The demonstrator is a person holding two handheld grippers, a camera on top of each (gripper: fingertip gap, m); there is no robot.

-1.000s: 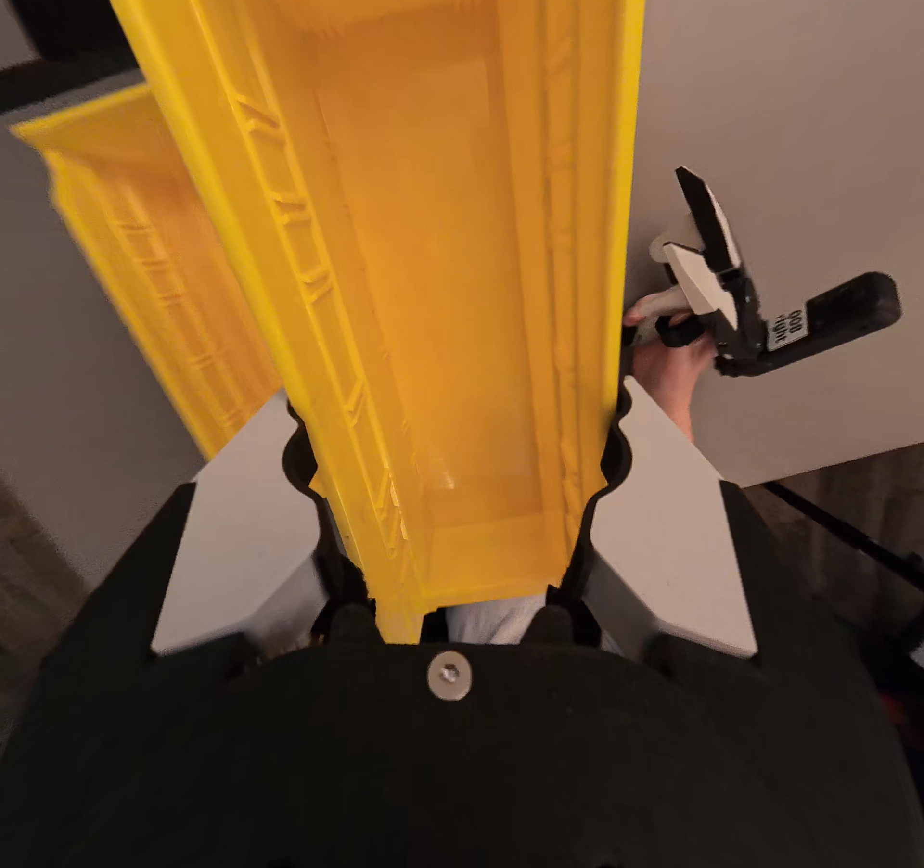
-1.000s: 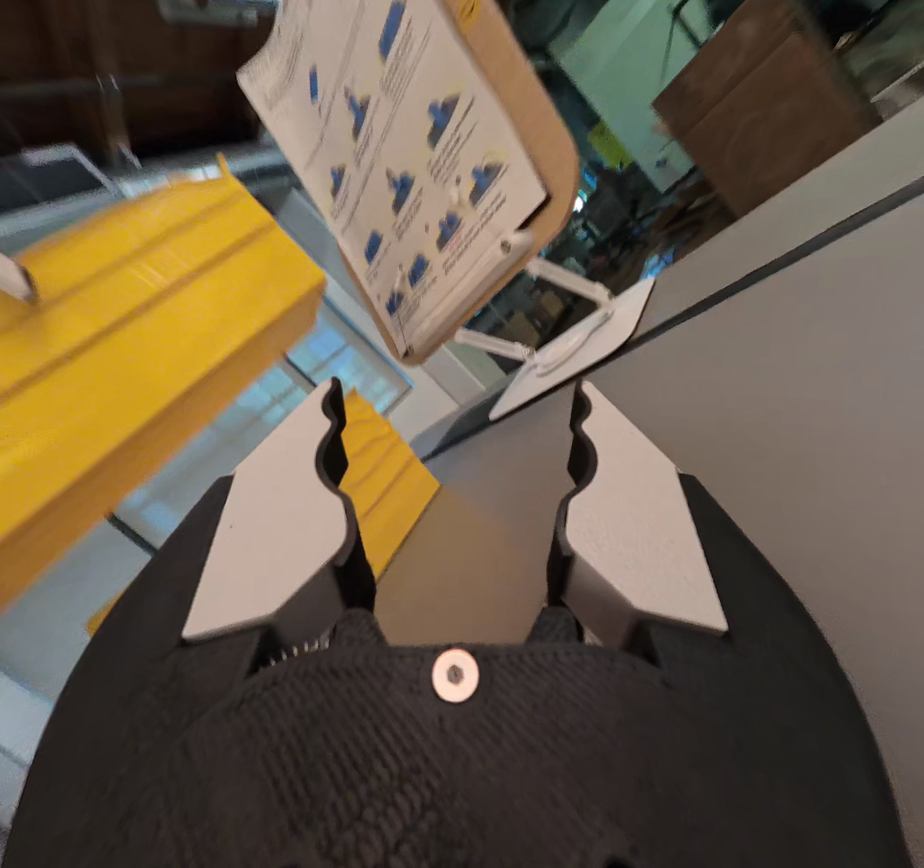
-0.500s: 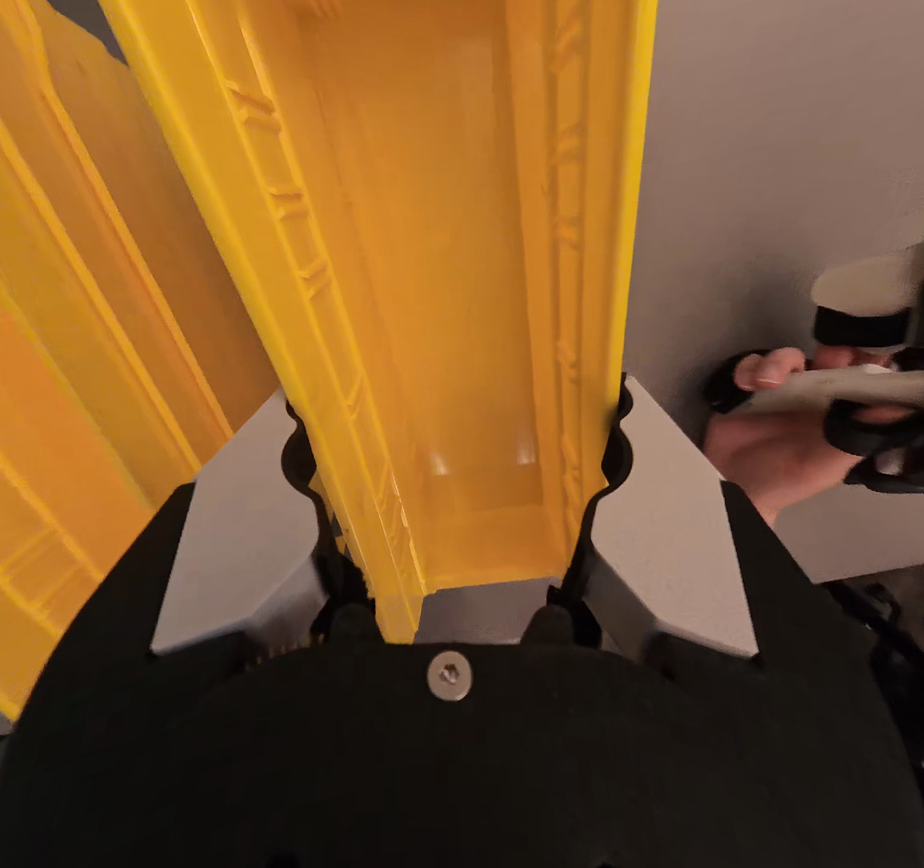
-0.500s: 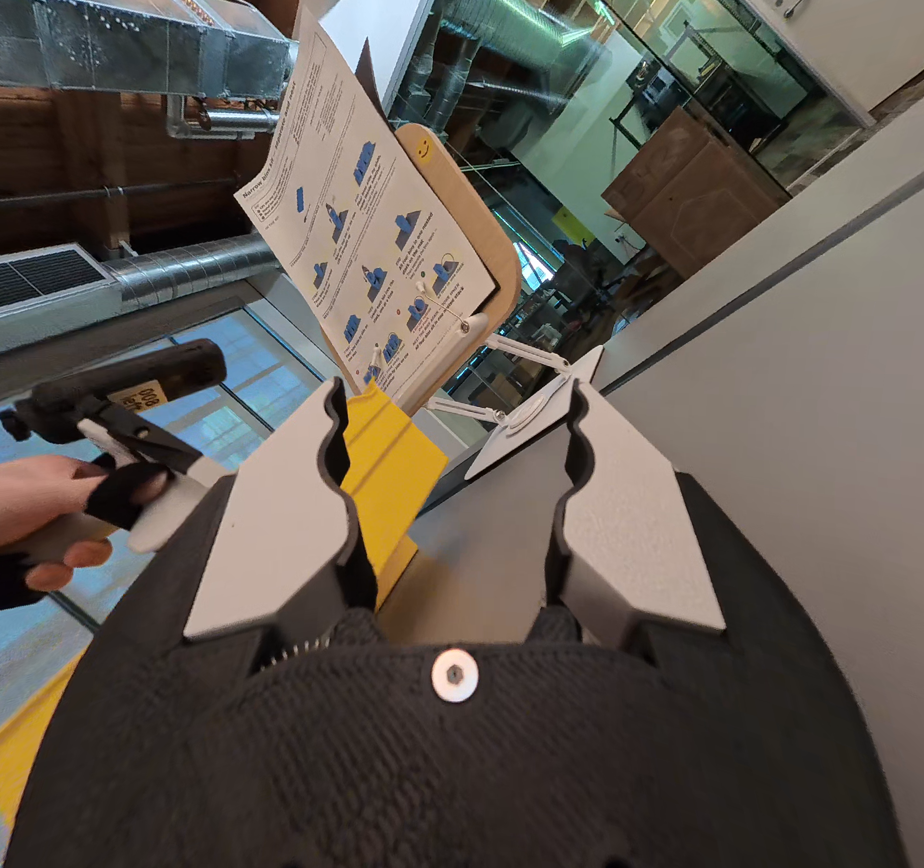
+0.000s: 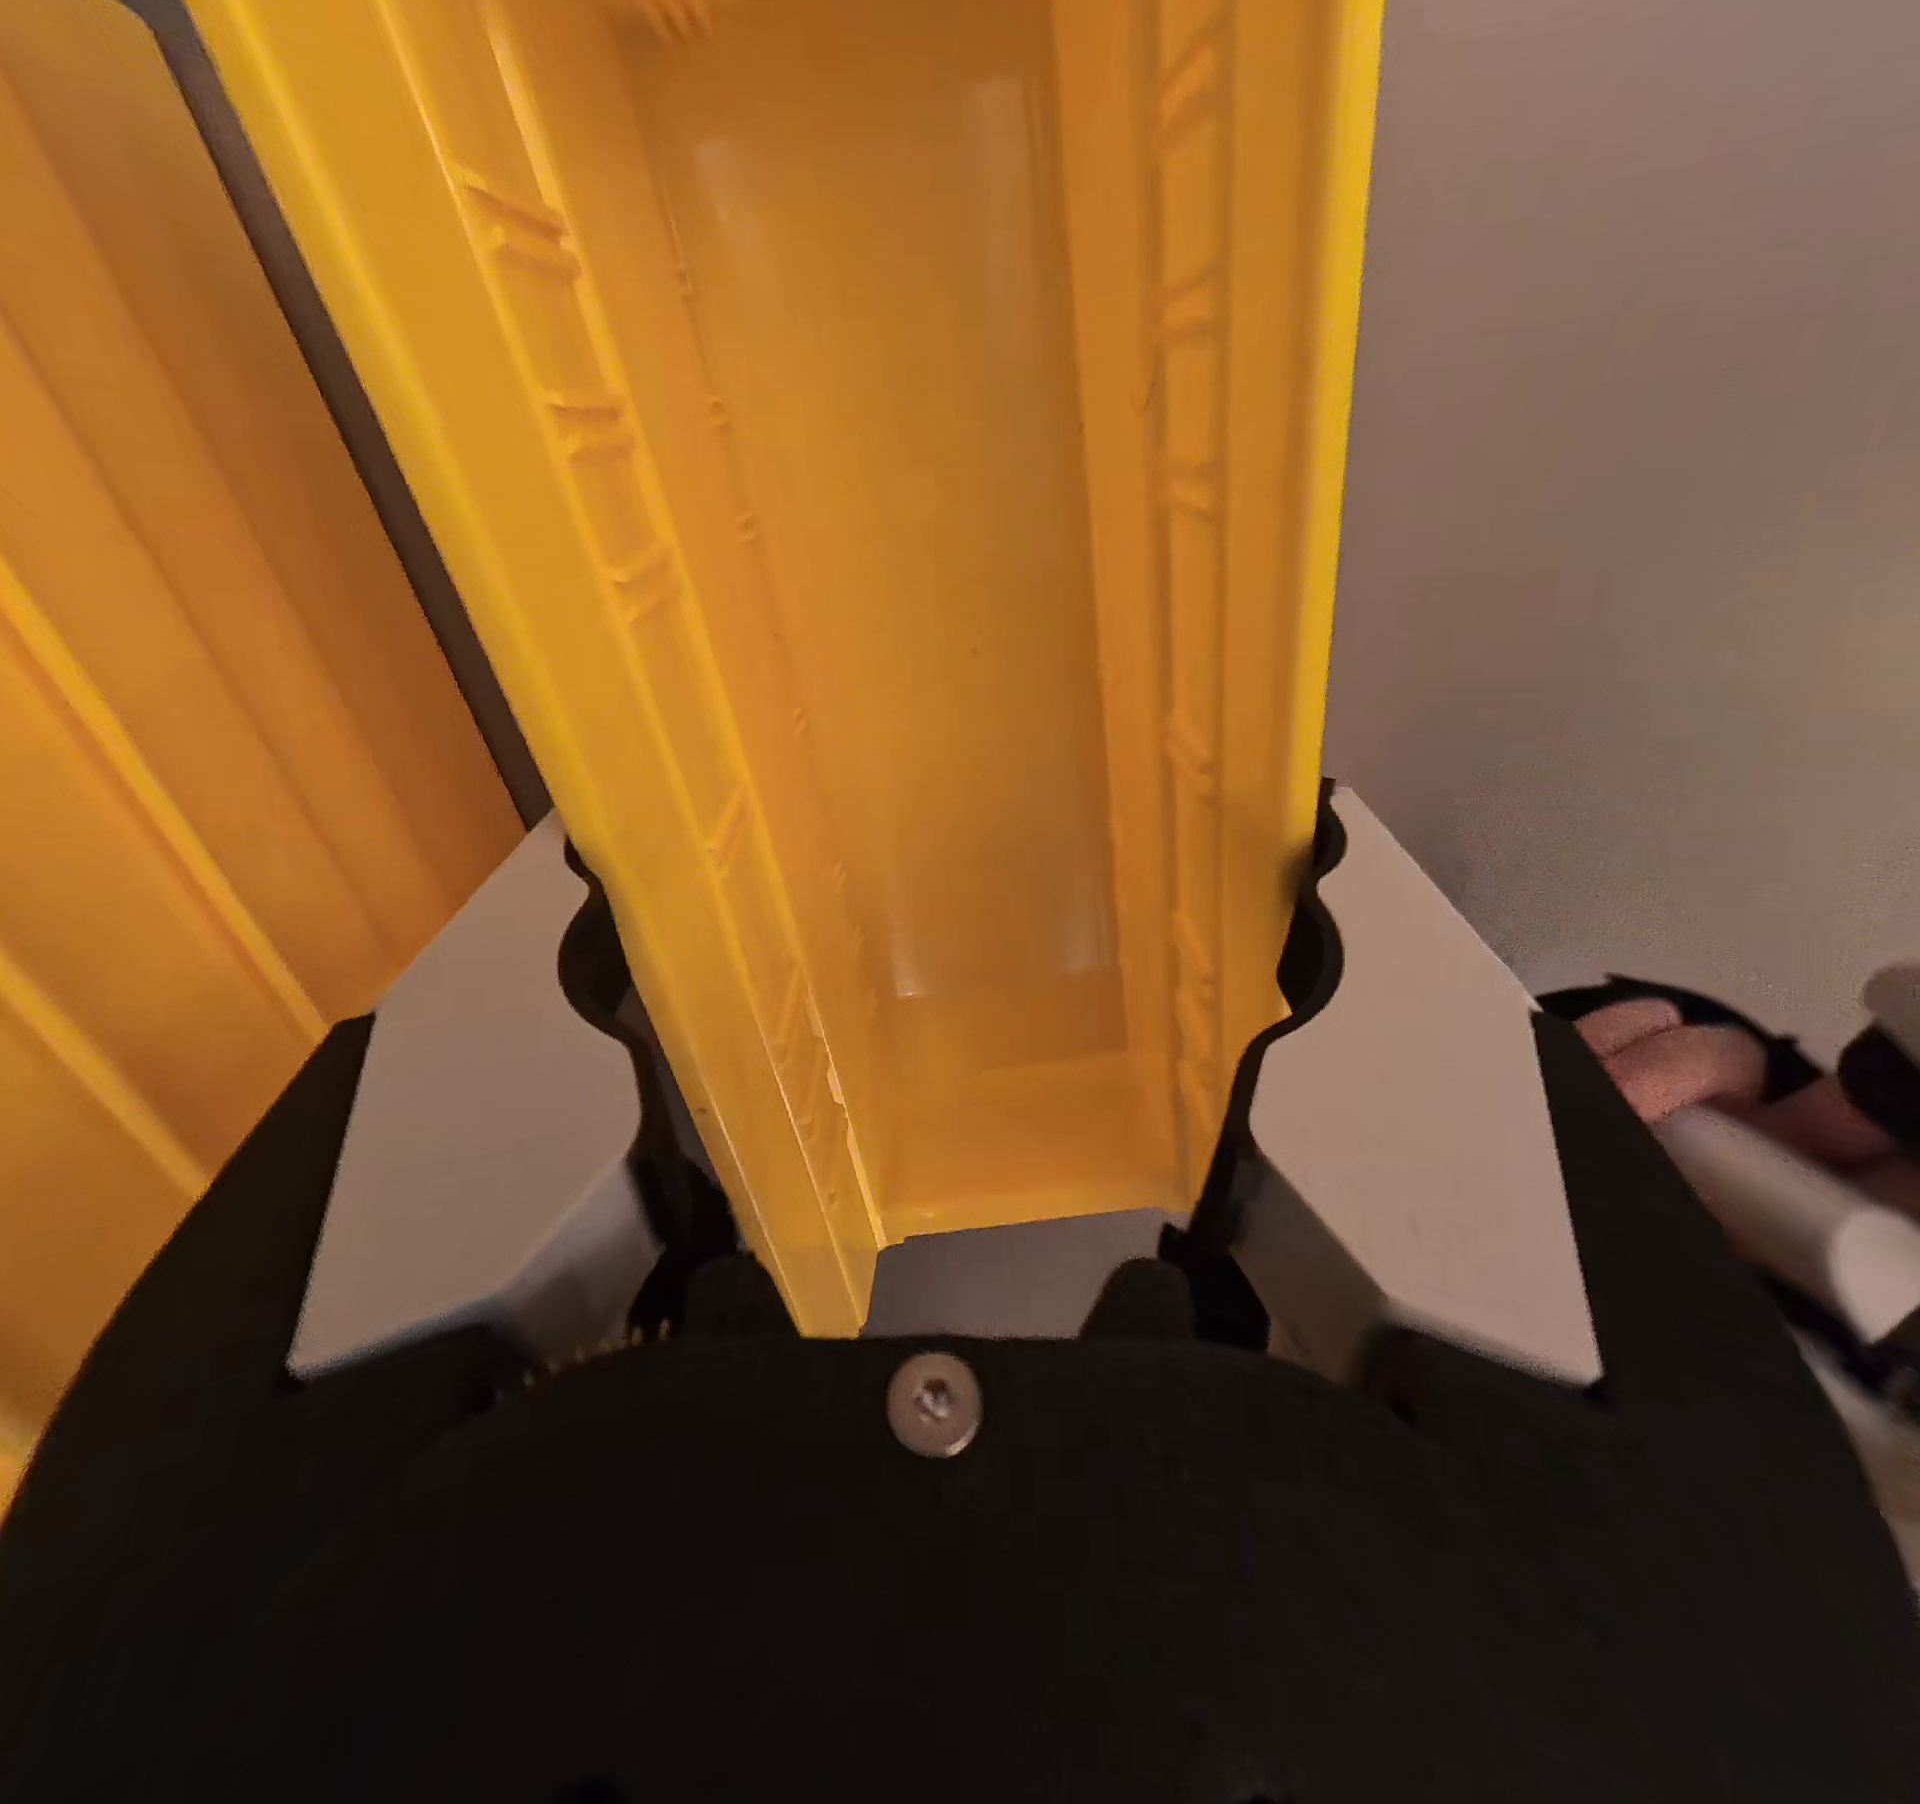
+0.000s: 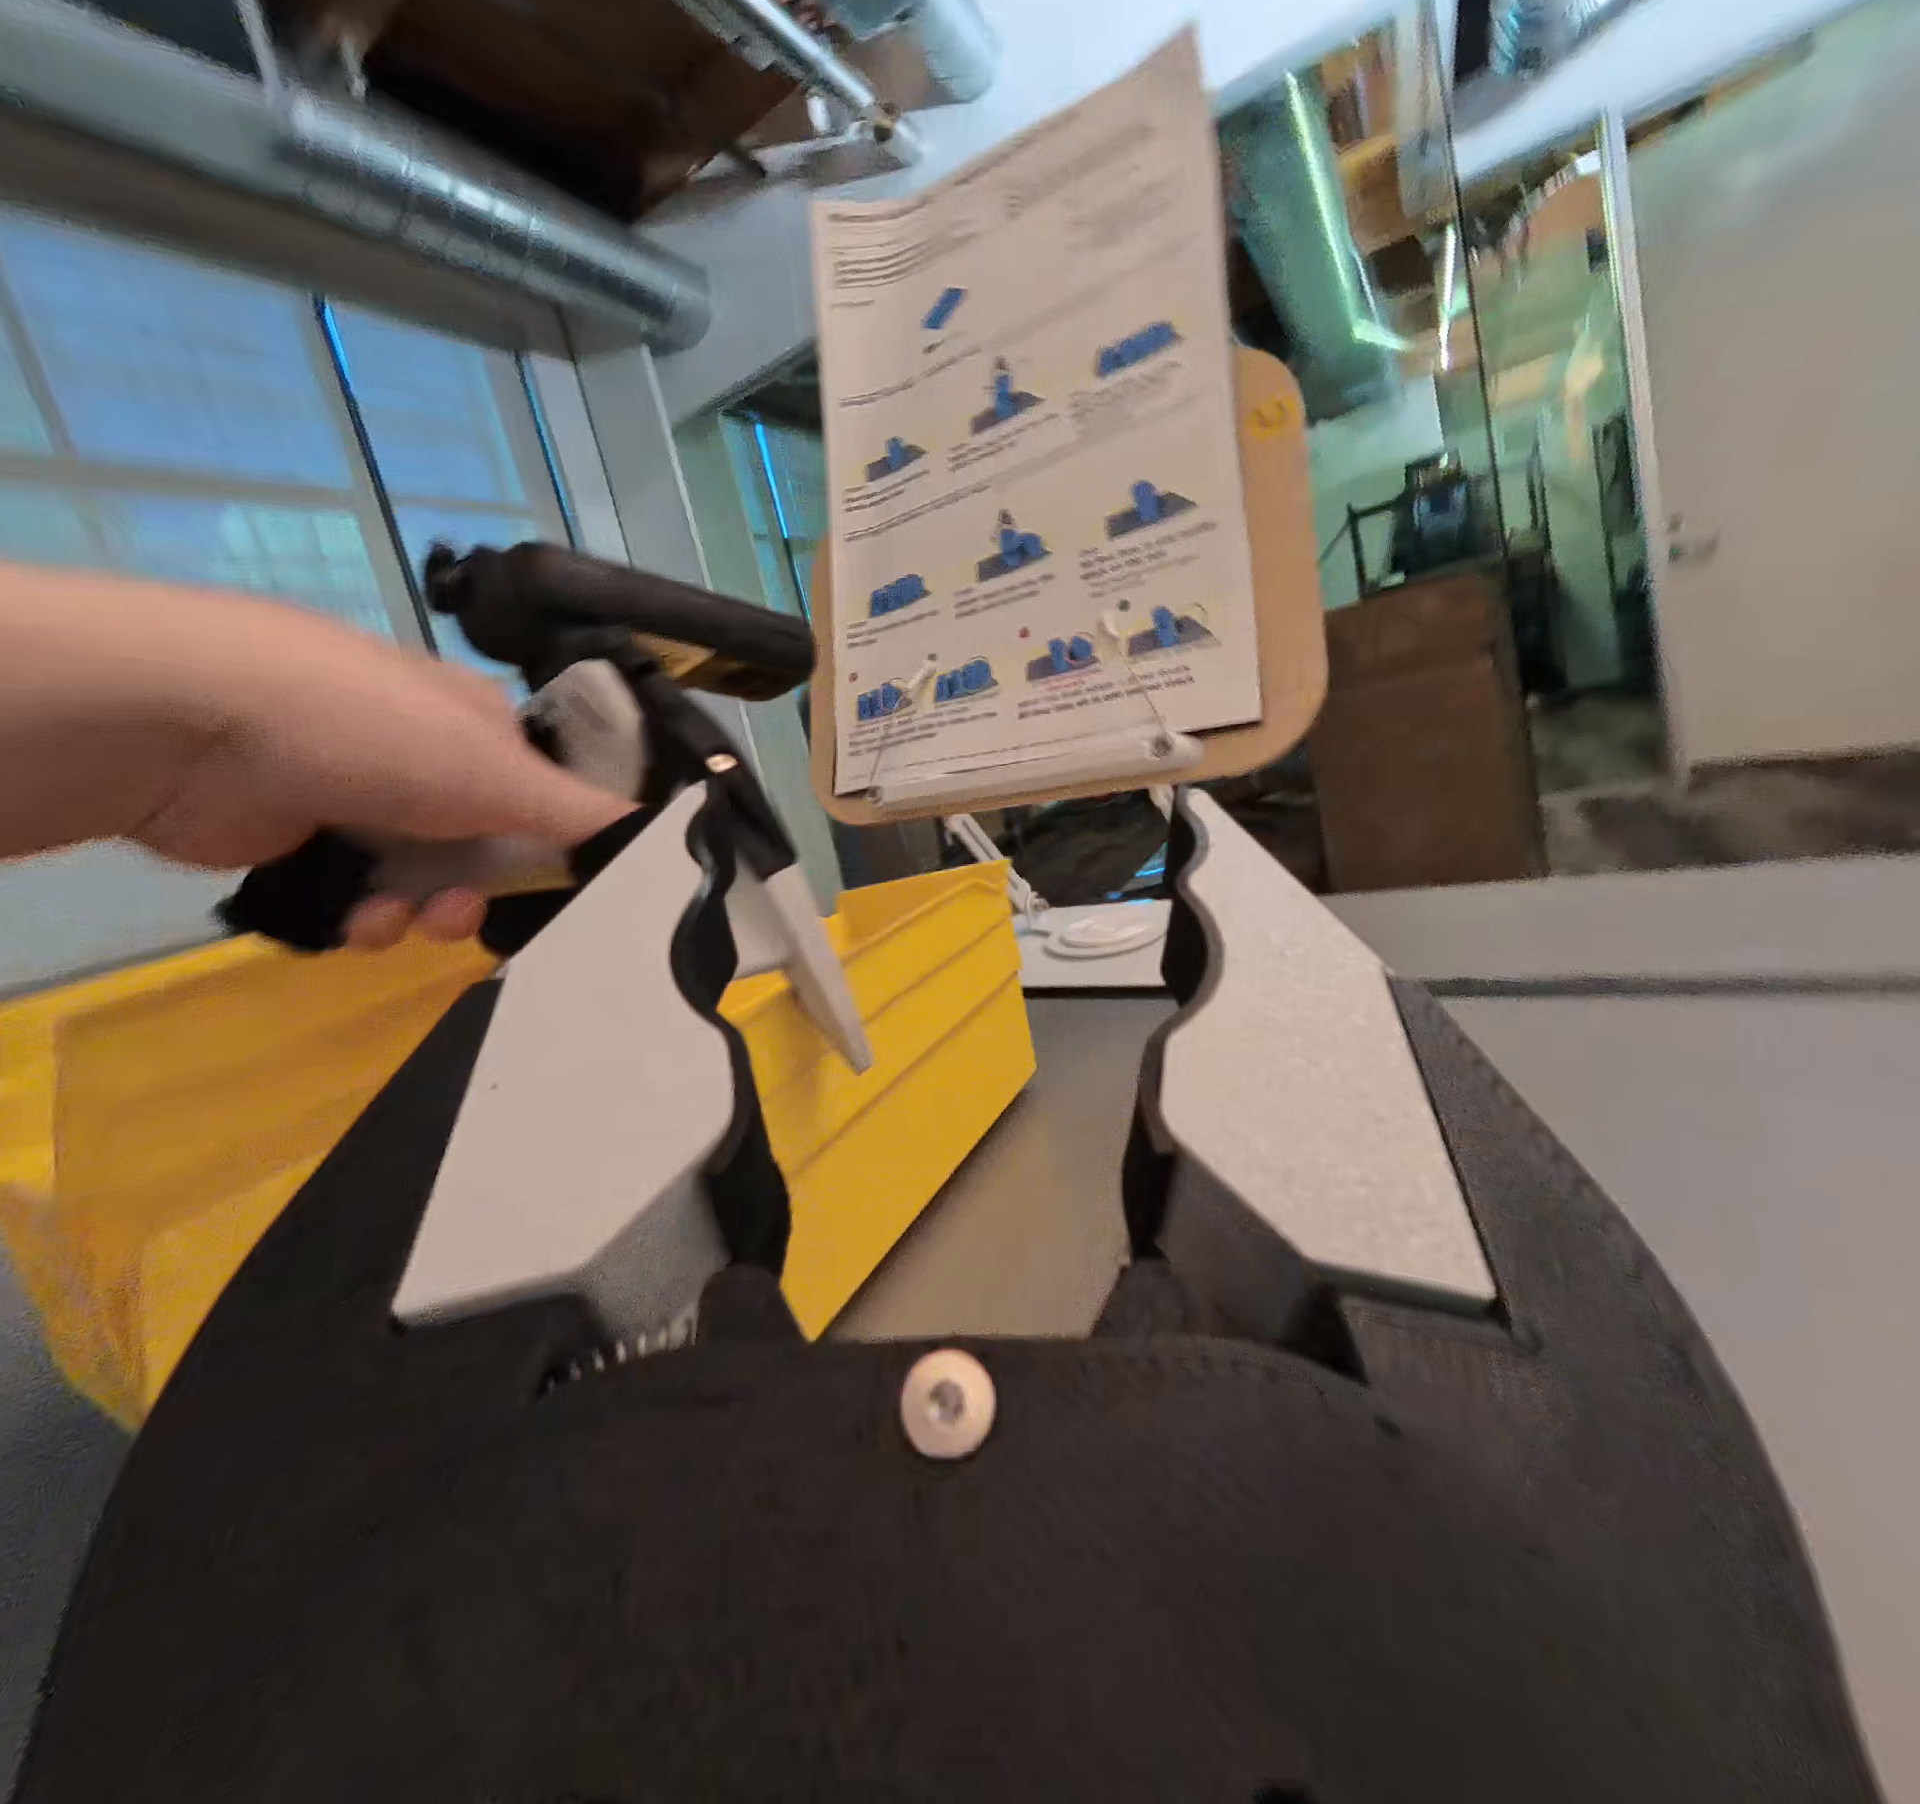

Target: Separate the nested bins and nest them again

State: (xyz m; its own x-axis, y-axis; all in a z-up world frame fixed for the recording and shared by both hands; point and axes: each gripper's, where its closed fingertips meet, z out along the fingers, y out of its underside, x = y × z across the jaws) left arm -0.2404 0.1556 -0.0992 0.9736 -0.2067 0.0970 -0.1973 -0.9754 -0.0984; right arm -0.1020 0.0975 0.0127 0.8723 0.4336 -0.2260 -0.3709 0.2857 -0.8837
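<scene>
Between the two fingers of the left gripper [image 5: 951,881] sits a long yellow bin [image 5: 883,559], open side facing the camera, its near end tucked deep toward the gripper's body. The right-hand pad [image 5: 1311,881] is against the bin's outer rim; the left-hand pad [image 5: 584,907] stands at the opposite rim, though a thin dark sliver shows beside it lower down (contact there is hard to judge), so I cannot tell whether the bin is truly clamped. Just left of those fingers a second yellow bin [image 5: 156,715] fills the edge of the view, close beside the first with a narrow dark gap between them. Off to the right of the fingers, a person's hand [image 5: 1673,1068] is partly visible over the grey table [image 5: 1662,404].

Ahead of the right gripper [image 6: 940,933], whose fingers stand apart with nothing between the pads, the yellow bins [image 6: 904,1048] rest on the grey table, left of centre. Left of the fingers, a hand [image 6: 312,746] grips the other gripper's handle. Beyond the fingertips stands an instruction sheet [image 6: 1029,424] on a clipboard stand.
</scene>
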